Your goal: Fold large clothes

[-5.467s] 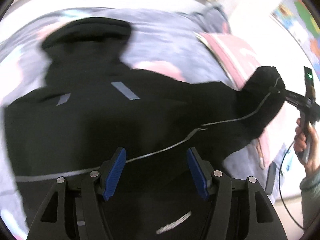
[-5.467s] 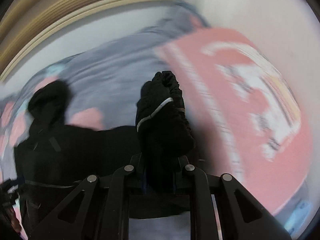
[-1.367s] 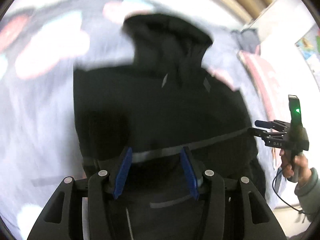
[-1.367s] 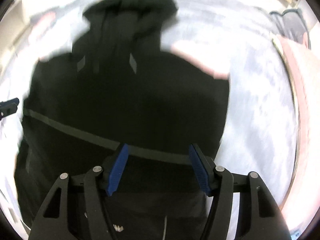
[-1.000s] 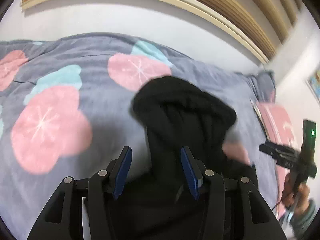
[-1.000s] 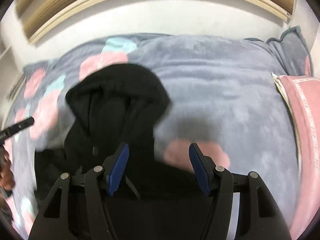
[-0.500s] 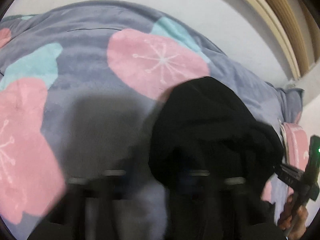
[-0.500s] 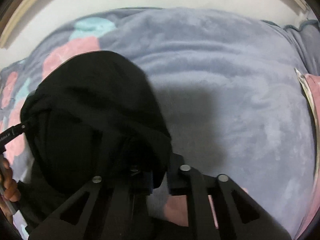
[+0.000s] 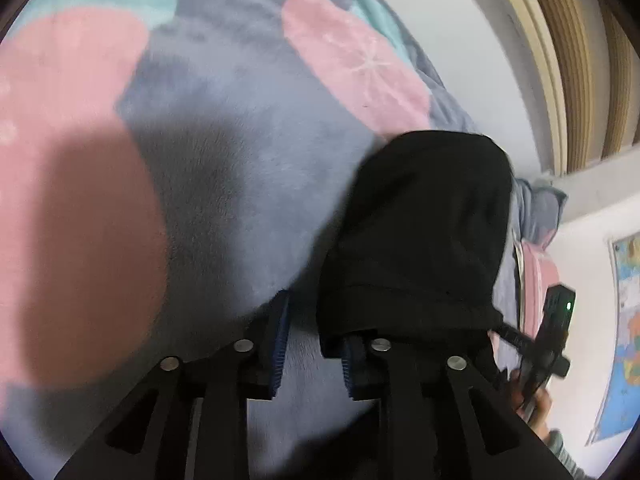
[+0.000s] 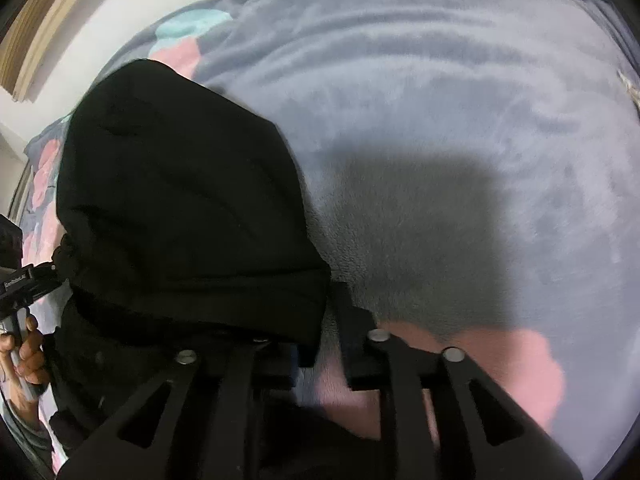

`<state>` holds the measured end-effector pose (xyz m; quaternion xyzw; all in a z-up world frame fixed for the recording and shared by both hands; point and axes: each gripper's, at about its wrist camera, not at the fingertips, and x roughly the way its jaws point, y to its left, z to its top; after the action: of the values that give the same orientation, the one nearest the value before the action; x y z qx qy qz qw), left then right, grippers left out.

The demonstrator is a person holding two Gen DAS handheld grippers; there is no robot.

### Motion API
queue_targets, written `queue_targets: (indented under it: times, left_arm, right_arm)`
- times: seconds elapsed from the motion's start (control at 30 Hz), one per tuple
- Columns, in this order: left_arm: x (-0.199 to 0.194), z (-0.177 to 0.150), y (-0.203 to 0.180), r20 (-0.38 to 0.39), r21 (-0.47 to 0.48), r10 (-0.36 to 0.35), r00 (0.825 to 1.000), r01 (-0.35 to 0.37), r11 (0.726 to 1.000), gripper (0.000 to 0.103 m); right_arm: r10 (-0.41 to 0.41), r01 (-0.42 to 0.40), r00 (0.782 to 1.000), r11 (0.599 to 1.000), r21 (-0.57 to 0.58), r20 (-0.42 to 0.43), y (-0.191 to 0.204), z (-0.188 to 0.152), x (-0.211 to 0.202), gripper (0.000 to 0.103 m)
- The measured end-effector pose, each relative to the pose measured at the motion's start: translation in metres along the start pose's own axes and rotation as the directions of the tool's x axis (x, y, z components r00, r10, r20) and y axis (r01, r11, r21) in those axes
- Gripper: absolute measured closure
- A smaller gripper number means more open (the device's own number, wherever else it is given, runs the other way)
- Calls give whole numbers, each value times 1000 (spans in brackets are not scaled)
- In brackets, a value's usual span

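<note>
The black hoodie's hood [image 9: 420, 240] lies on the flowered grey blanket [image 9: 240, 160]. My left gripper [image 9: 312, 332] is low at the hood's left edge with its jaws opening. Blanket shows between the blue pads [image 9: 280, 344], and the hood's hem drapes over the right finger. My right gripper [image 10: 324, 332] is at the right edge of the hood [image 10: 180, 200] with its jaws opening too. Its left finger is hidden under the hem. Each view shows the other gripper: the right [image 9: 536, 344], the left [image 10: 24, 276].
The blanket [image 10: 440, 120] spreads wide around the hood. A pink cushion [image 9: 536, 280] lies at its far right edge, below a map poster [image 9: 628, 320]. A white wall [image 9: 460, 40] and wooden slats [image 9: 580, 60] stand beyond the blanket. A hand [image 10: 28, 352] holds the left gripper's handle.
Both grippers sank from above the hoodie to the hood's two sides. They were shut on its hem half a second ago, and their jaws now stand parted.
</note>
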<state>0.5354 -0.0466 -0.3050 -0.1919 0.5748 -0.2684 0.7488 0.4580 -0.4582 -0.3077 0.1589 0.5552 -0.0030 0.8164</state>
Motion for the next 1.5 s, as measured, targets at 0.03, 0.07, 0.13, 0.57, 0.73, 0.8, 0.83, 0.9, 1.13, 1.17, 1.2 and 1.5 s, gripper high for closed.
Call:
queue_targets:
  times: [0.03, 0.07, 0.13, 0.57, 0.73, 0.8, 0.83, 0.9, 1.13, 1.17, 1.2, 1.5]
  left_arm:
    - [-11, -3, -5, 17, 31, 14, 1000, -15, 999, 70]
    - [-23, -8, -9, 36, 64, 41, 999, -44, 997, 63]
    - [-43, -18, -16, 51, 114, 94, 994, -99, 989, 62]
    - [-25, 21, -103, 147, 245, 62, 987, -97, 965, 62]
    - [27, -4, -64, 83, 175, 118, 990, -131, 976, 62]
    - [24, -4, -60, 89, 163, 91, 992, -105, 981, 62]
    - [22, -3, -62, 84, 169, 95, 992, -108, 980, 62]
    - [9, -2, -74, 86, 216, 107, 990, -124, 969, 62]
    - [-58, 21, -127, 231, 327, -77, 970, -3, 945, 44]
    - [-52, 29, -129, 238, 327, -64, 969, -17, 945, 44]
    - [-37, 40, -128, 235, 310, -13, 972, -62, 949, 44]
    - [41, 53, -66, 126, 141, 101, 987, -118, 983, 44]
  right_arm:
    - [-14, 14, 1000, 1000, -18, 4, 0, -1, -9, 71]
    - [-30, 31, 999, 999, -42, 15, 1, -4, -21, 60]
    - [-29, 33, 998, 996, -80, 49, 2, -11, -44, 47]
    - [-28, 59, 991, 972, -230, 134, 67, 32, -35, 42]
    - [-67, 74, 997, 964, -254, 37, 47, 2, 21, 43]
    - [-53, 61, 998, 969, -239, 41, 42, 0, 21, 43]
    - [-53, 60, 998, 969, -239, 35, 41, 2, 17, 43]
    - [-49, 58, 998, 965, -256, 42, 43, 5, 1, 43]
    - [102, -30, 965, 958, -284, 240, 77, 51, -66, 43]
    - [84, -12, 967, 958, -286, 241, 86, 65, -56, 43]
    - [70, 0, 970, 958, -287, 233, 92, 72, -46, 43]
    - [-25, 35, 999, 968, -250, 39, 78, 87, 71, 38]
